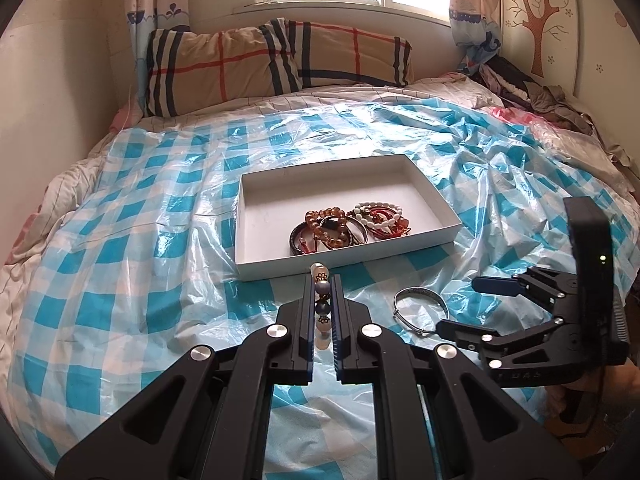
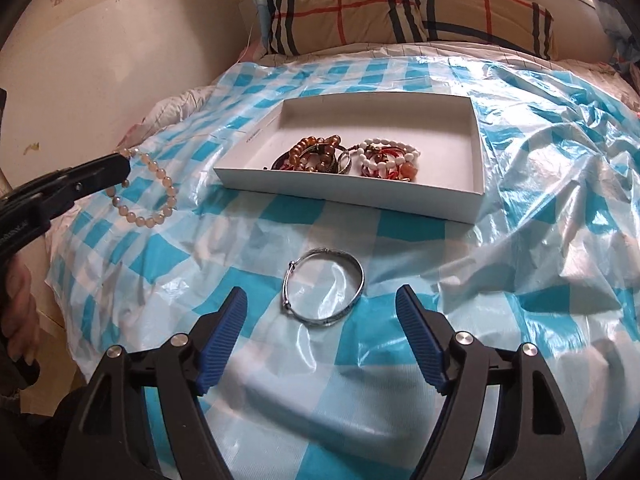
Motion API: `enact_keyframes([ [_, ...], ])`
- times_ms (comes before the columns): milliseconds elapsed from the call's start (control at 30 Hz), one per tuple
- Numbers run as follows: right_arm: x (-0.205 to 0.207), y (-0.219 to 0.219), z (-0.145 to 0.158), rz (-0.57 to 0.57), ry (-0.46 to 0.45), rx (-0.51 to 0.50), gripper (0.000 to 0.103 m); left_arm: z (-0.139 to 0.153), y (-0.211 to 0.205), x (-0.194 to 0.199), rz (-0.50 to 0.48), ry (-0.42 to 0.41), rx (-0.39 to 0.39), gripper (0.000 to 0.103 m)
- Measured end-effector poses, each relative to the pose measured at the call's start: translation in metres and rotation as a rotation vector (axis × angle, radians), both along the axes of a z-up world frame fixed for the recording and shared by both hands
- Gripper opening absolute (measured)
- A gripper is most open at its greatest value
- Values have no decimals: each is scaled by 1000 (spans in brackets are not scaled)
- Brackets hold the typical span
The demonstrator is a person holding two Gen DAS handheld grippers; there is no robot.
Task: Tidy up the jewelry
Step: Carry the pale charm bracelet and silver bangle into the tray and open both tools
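Just short of the white box (image 1: 424,196), the left gripper (image 1: 323,284) pinches a pale bead bracelet (image 2: 150,188), seemingly mid-carry. Next: lift over the rim and release among the stored pieces. Right gripper (image 2: 322,304) hovers, jaws spread, near the silver bangle (image 2: 323,294).

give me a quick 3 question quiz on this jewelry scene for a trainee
1. True or false: the left gripper is shut on the pale pink beaded bracelet.
2. Where does the silver metal bangle lie?
A. inside the white box
B. on the checked sheet, in front of the right gripper
C. on the pillow
3. Fill in: the right gripper has its jaws ____.

Key:
1. True.
2. B: it rests on the blue-and-white checked plastic sheet, outside the shallow white cardboard box.
3. Open.
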State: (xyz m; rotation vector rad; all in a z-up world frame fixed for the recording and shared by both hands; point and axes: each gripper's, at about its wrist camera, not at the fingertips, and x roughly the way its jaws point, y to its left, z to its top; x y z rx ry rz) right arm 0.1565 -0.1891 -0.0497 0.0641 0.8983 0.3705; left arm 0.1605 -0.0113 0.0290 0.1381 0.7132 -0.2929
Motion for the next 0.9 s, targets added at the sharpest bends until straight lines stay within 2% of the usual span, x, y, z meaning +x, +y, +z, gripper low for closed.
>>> enact_keyframes([
  [100, 25, 11, -23, 22, 81, -54, 77, 0, -1, 0, 1, 0, 1, 7],
  [167, 28, 11, -27, 27, 91, -50, 58, -1, -1, 1, 6, 0, 2, 7],
  [233, 24, 5, -22, 18, 78, -26, 56, -2, 1, 3, 12, -1, 1, 7],
  [333, 12, -6, -10, -21, 31, 0, 56, -4, 1, 6, 16, -1, -2, 7],
  [500, -7, -18, 26, -59, -121, 67, 56, -2, -1, 8, 8, -11, -5, 7],
  [667, -9, -19, 53, -66, -237, 101, 56, 4, -3, 13, 7, -33, -9, 7],
  [900, 0, -18, 63, -68, -278, 112, 56, 5, -8, 26, 2, -47, -4, 7],
])
